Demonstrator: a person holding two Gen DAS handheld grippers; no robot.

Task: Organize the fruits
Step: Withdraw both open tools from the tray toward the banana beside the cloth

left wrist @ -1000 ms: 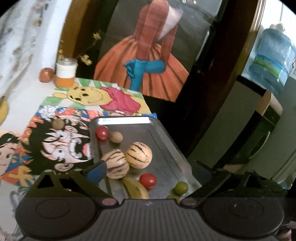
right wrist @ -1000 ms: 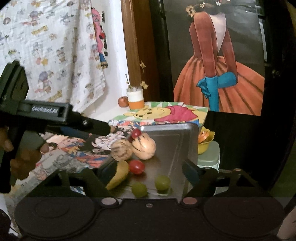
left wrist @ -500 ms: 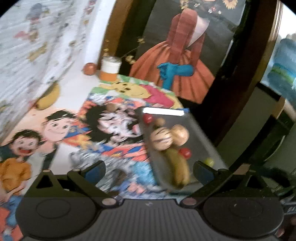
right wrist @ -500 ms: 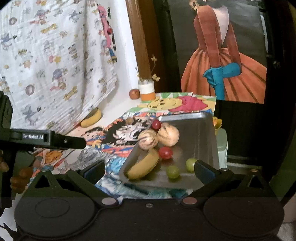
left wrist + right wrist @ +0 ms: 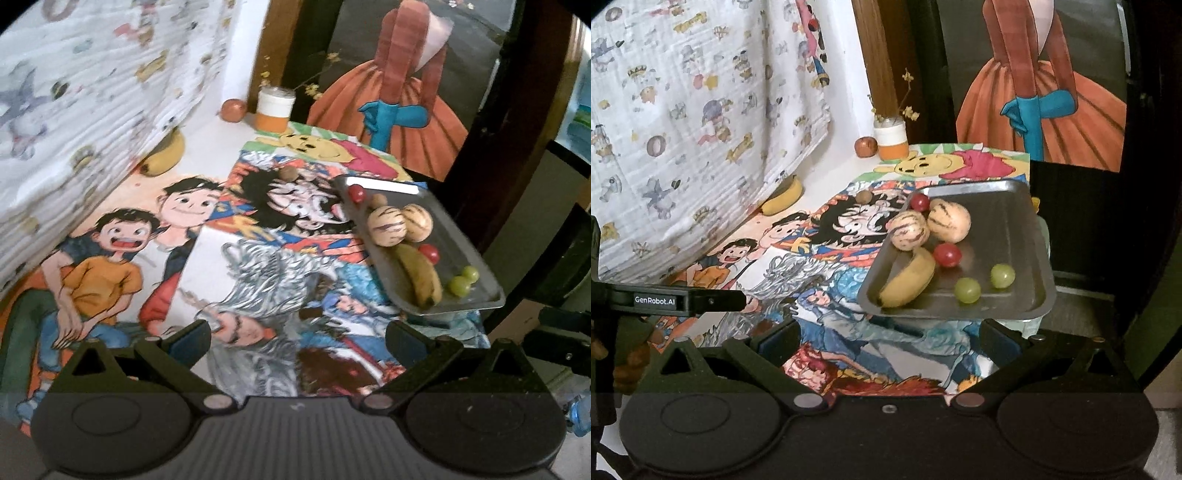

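Both tools are sitting farther back from the metal tray (image 5: 1015,229) than a second ago, the fruit that filled the lower view then now lying well ahead of them. Right tool (image 5: 890,343): its jaws have just been opening and are standing spread wide, nothing between them. Left tool (image 5: 297,341) is also gaping empty over the cartoon-printed cloth (image 5: 258,280).

On the tray at the worktop's right edge, a banana (image 5: 908,278) is lying with its long axis slanting from the near left corner toward the two striped melons (image 5: 929,225); red grapes (image 5: 946,254) and green grapes (image 5: 967,290) are lying around it. A second banana (image 5: 783,197) is lying half hidden under the hanging patterned sheet (image 5: 683,110) at the left edge. A small brown fruit (image 5: 865,195) on the cloth is too blurred to identify. At the far corner an apple (image 5: 866,146) is sitting beside a jar (image 5: 892,142).
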